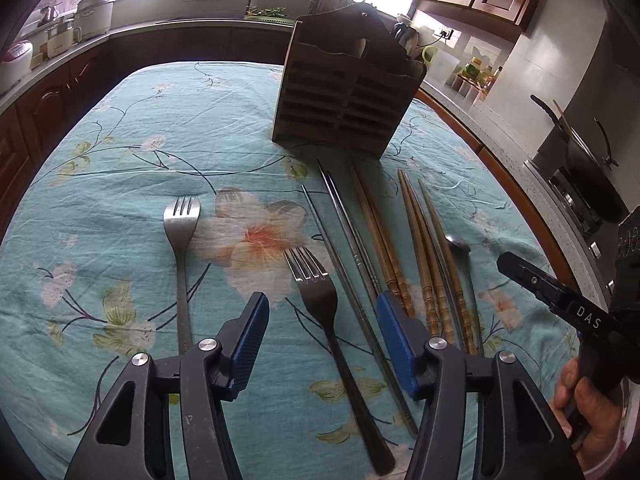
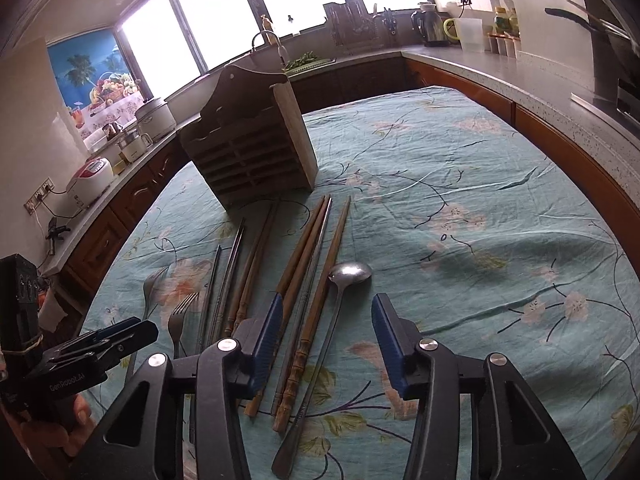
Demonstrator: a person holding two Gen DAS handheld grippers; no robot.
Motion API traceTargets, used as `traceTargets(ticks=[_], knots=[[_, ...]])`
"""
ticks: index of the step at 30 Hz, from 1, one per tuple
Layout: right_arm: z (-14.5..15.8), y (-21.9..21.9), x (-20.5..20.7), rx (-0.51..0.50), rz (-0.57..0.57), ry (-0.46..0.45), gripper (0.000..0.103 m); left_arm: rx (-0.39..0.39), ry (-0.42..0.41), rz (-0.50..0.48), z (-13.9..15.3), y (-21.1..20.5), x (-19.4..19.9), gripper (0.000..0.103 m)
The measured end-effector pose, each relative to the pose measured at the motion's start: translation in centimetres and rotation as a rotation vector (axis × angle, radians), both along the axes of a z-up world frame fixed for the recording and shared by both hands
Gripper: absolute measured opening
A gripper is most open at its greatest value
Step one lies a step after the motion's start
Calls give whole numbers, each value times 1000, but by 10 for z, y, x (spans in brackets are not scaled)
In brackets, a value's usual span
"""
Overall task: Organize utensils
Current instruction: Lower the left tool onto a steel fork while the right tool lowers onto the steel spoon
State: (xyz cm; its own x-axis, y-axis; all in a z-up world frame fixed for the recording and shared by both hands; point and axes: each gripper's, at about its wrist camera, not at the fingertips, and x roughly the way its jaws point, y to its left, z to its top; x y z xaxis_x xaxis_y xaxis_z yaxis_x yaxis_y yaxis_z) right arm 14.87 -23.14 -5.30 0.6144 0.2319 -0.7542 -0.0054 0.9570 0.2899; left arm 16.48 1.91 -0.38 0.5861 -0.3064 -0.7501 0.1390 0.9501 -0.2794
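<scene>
Cutlery lies in a rough fan on the teal flower-printed cloth of the table, all of it on the near side of the brown slatted wooden cutlery holder, which stands upright.

Straddling the dark-handled steel fork is the left gripper, its blue-padded jaws parted and gripping nothing. Well off to the left of the holder lies a second, plain steel fork. The slim metal chopsticks run so close beside the dark fork's handle that, as I judge it, the right-hand pad could come down on them instead, or drag one along and scatter the row.

On the holder's right side the right gripper hovers with jaws also released, over the long-handled steel spoon and the carved brown wooden chopsticks. These touch or nearly touch each other, so a close could well catch a single stick along with the spoon handle.

Thin flat handles on soft wrinkled cloth may slip out of the pads or snag the fabric. Both tools work close together, and could knock into each other.
</scene>
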Motion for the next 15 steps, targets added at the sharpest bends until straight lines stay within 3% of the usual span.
traceTargets(ticks=[4,10,15], knots=[[-12,3,10,3,12,55,36,8,33,-21,-6,-5,12,43],[-23,1,24,2,11,110,31,1,91,-9,-21,-8,36,42],[-32,3,35,-4,21,158,20,-15,107,-16,-26,-9,44,39]])
